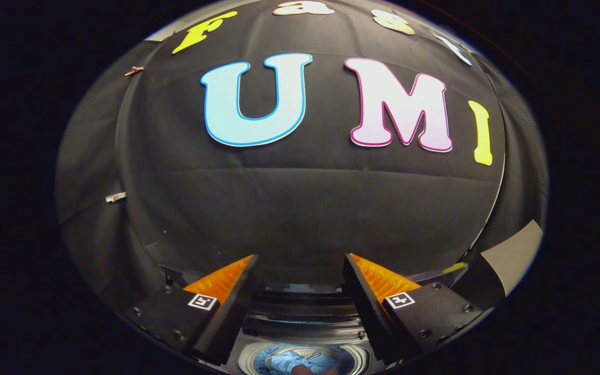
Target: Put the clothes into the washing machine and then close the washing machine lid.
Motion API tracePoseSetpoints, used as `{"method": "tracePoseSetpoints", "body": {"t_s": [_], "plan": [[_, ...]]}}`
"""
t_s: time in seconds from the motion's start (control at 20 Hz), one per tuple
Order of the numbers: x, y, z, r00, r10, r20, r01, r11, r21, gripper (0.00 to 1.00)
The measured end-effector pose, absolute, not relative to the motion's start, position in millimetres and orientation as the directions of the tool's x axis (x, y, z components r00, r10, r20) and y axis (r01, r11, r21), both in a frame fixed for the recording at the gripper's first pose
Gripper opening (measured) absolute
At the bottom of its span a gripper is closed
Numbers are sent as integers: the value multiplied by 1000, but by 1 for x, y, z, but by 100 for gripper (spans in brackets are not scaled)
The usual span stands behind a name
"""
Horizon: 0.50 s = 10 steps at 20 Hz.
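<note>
My gripper [300,260] is open, its two fingers spread wide with nothing between them, and it faces the booth's black cloth wall. Below and between the fingers lies the top of the washing machine [305,323]: a dark rear panel and, nearer, the round drum opening with a pale rim [245,359]. Light blue cloth [305,360] lies inside the drum. The lid's position cannot be told from here.
The black cloth wall [300,208] stands close behind the machine. A grey panel edge [513,255] shows to the right of the right finger. A small white clip [115,197] and a reddish clip [134,71] are pinned to the cloth on the left.
</note>
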<state>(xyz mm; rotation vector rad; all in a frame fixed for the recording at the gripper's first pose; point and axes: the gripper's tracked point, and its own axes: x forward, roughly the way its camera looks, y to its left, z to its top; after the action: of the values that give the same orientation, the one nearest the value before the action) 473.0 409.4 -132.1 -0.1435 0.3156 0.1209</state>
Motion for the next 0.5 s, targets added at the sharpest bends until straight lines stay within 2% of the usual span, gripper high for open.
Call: {"method": "tracePoseSetpoints", "body": {"t_s": [0.25,0.5], "plan": [[446,408,-133,934,118,-338,-164,980,-113,100],[403,404,-137,942,132,-307,-176,977,-120,100]]}}
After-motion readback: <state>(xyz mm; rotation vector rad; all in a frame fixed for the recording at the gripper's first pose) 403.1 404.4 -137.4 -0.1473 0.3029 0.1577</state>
